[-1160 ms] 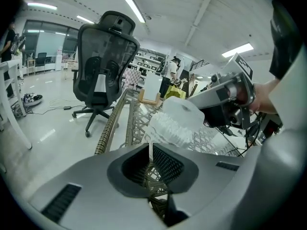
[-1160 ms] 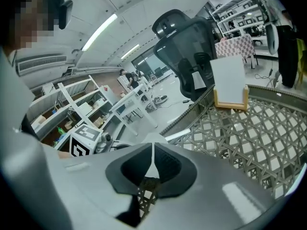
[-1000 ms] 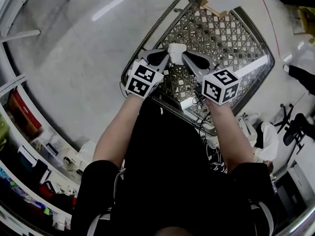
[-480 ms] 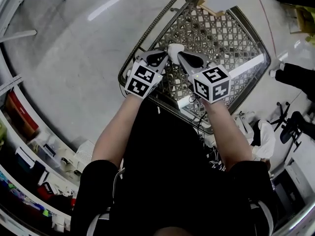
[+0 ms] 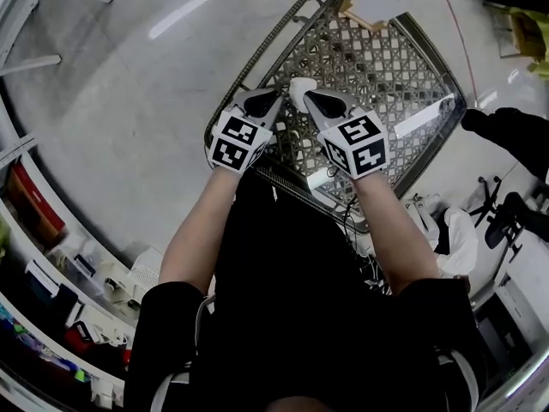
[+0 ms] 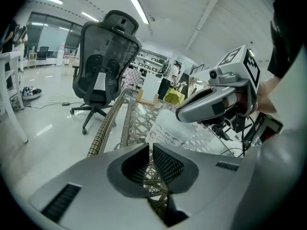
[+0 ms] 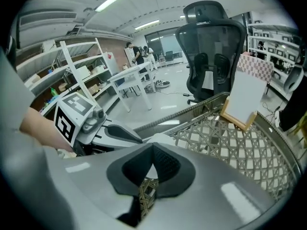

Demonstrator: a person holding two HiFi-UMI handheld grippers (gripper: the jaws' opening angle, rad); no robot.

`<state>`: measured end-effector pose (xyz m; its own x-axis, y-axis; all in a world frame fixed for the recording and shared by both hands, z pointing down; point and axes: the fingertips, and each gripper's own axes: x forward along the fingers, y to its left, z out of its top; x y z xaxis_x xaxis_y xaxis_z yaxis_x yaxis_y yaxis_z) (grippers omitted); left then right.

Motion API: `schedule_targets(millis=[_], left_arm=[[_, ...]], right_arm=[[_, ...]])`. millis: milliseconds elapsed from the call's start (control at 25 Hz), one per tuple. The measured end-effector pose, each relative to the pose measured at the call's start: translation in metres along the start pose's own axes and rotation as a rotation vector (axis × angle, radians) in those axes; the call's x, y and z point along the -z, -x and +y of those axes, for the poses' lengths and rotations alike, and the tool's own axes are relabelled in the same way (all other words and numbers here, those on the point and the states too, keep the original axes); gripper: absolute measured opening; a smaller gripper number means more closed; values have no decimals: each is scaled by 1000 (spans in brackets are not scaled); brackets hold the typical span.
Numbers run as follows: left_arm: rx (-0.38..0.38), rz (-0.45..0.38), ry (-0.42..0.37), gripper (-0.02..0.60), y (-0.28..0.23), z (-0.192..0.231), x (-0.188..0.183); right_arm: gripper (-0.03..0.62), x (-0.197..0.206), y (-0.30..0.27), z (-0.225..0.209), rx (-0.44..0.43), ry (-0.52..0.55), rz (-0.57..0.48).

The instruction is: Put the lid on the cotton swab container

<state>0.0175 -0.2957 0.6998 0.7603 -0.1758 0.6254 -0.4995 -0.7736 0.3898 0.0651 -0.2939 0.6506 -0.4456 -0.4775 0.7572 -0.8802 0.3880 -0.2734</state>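
Both sets of fingers are together and empty, the left gripper (image 5: 273,95) and right gripper (image 5: 309,99) flanking the cotton swab container (image 5: 299,85); pressing its top squarely and evenly should avoid tipping it.

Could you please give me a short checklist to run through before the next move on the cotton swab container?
1. Container located: ok. The cotton swab container sits on the woven table, just past the tips of both grippers.
2. Left gripper free: ok. Fingers together, nothing between them.
3. Right gripper free: ok. Fingers together, nothing between them.
4. Lid found: cannot tell. No separate lid shows in any view.
5. Container open at the top: cannot tell.
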Motion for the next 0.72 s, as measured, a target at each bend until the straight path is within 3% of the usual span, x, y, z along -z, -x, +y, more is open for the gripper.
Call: schedule_targets(millis=[440,600,720], left_arm=[[-2,2,-17,29,25,2,-13],[-5,-28,-46,29,44,-1,-36],[-8,-43,-74,29,58,-1,-47]], right_arm=[[11,4,-7,-5,38,-45,37],[11,6,-7,-10,20,-211,33],[11,-5,6,-19,42,-312,-51]])
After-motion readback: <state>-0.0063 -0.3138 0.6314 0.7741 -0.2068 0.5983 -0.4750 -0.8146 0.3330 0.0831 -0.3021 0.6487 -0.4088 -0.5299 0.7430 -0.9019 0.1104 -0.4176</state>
